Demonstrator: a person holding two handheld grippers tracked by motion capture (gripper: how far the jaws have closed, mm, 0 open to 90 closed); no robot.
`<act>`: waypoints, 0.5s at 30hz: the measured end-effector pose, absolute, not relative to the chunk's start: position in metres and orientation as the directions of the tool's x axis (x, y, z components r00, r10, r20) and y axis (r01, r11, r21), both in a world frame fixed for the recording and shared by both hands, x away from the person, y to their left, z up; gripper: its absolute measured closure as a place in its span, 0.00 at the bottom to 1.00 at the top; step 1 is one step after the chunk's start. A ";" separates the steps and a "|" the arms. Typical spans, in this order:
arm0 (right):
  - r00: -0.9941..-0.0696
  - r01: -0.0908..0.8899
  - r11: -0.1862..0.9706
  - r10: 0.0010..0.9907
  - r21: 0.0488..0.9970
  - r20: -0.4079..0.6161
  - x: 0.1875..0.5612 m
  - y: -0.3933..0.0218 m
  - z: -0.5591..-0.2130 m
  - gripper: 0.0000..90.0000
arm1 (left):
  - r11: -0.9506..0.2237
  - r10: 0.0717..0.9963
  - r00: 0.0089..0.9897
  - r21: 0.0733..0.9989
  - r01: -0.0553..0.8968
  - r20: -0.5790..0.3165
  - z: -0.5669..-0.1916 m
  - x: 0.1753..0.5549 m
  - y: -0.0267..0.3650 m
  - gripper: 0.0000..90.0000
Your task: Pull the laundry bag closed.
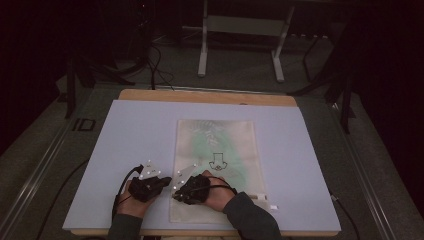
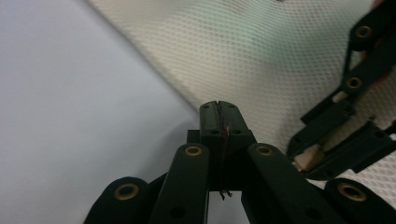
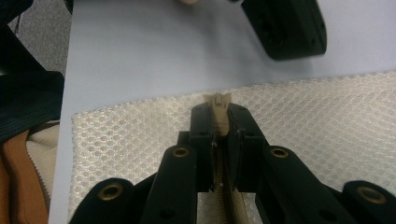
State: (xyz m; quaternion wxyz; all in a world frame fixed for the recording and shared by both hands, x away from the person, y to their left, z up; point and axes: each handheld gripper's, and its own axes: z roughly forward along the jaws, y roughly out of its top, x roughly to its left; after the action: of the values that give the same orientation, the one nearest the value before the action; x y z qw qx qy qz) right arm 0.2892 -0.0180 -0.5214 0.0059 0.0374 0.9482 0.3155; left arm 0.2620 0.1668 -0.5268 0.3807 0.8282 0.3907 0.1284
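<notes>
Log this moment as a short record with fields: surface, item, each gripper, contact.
surface: pale blue mat on a wooden table
item: flat mesh pouch with a green print, beige zipper along its near end
left gripper: jaws shut at the pouch's edge; hold on it unclear
right gripper: jaws shut on the zipper end
contact: the two grippers sit close together at the pouch's near left corner

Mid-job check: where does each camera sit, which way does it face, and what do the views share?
High view: above the near table edge, facing forward and down; forearms, hands, left gripper, right gripper.
Left gripper view: on that gripper, along its shut jaws at the mesh bag edge.
Right gripper view: along its jaws, shut on the zipper.
Shared: the bag, blue mat.
</notes>
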 end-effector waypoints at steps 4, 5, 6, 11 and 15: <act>-0.997 0.068 0.794 0.075 0.605 0.013 0.290 -0.019 -0.522 0.91 | -0.414 0.732 0.675 0.727 0.548 -0.092 -0.528 0.261 0.160 0.99; -0.997 0.069 0.794 0.075 0.604 0.014 0.290 -0.019 -0.522 0.91 | -0.414 0.732 0.675 0.727 0.548 -0.092 -0.528 0.261 0.160 0.99; -0.997 0.073 0.790 0.077 0.609 0.019 0.290 -0.019 -0.523 0.91 | -0.428 0.723 0.685 0.720 0.546 -0.090 -0.528 0.261 0.157 0.99; -0.997 0.073 0.790 0.077 0.609 0.019 0.290 -0.019 -0.523 0.91 | -0.435 0.715 0.690 0.701 0.566 -0.114 -0.530 0.260 0.154 0.99; -0.997 0.071 0.792 0.075 0.606 0.020 0.291 -0.020 -0.522 0.91 | -0.452 0.715 0.691 0.683 0.574 -0.108 -0.531 0.257 0.151 0.99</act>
State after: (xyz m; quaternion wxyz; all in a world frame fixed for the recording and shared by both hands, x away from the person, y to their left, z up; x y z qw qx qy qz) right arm 0.2906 -0.0198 -0.5224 0.0027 0.0386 0.9467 0.3199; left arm 0.2569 0.1505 -0.5309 0.3591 0.8464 0.3808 0.0980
